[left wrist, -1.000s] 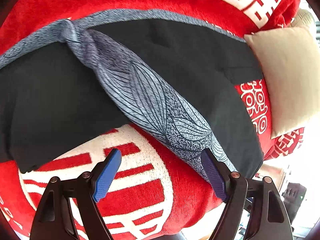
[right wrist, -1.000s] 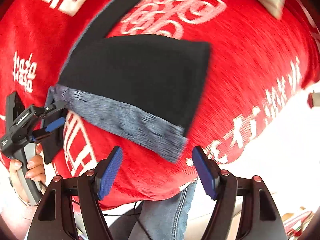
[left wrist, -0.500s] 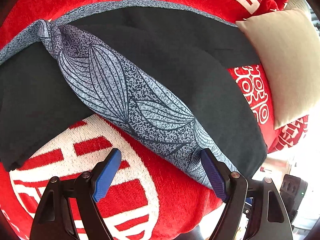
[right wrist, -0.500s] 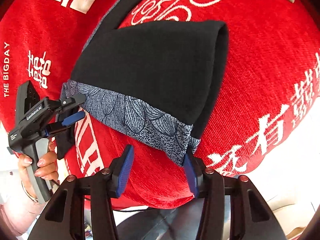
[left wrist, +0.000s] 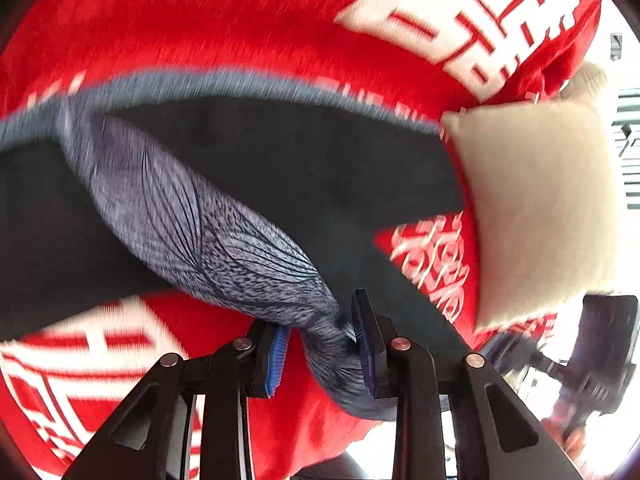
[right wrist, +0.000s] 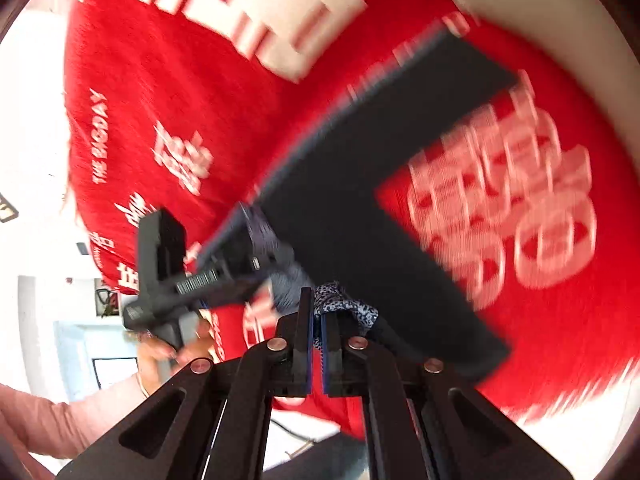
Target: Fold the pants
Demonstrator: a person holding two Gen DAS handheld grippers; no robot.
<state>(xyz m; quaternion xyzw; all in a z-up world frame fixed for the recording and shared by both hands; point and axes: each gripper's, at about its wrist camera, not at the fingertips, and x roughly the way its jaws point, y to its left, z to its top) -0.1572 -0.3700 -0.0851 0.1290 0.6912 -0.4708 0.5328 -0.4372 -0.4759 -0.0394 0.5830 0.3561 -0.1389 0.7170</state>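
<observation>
The pants are black with a grey leaf-patterned waistband and lie on a red blanket. My left gripper is shut on the bunched waistband, which bulges between its blue pads. In the right wrist view the pants run up to the right. My right gripper is shut on the patterned waistband, its pads almost together. The left gripper shows there at the left, close by, held by a hand. Both views are motion-blurred.
A red blanket with white characters covers the surface. A beige cushion lies at the right, touching the pants' far end. The blanket's edge drops off near both grippers.
Both grippers were open and have closed on the waistband. The two grippers have come closer together and the views have swung, with the waistband bunched up.
</observation>
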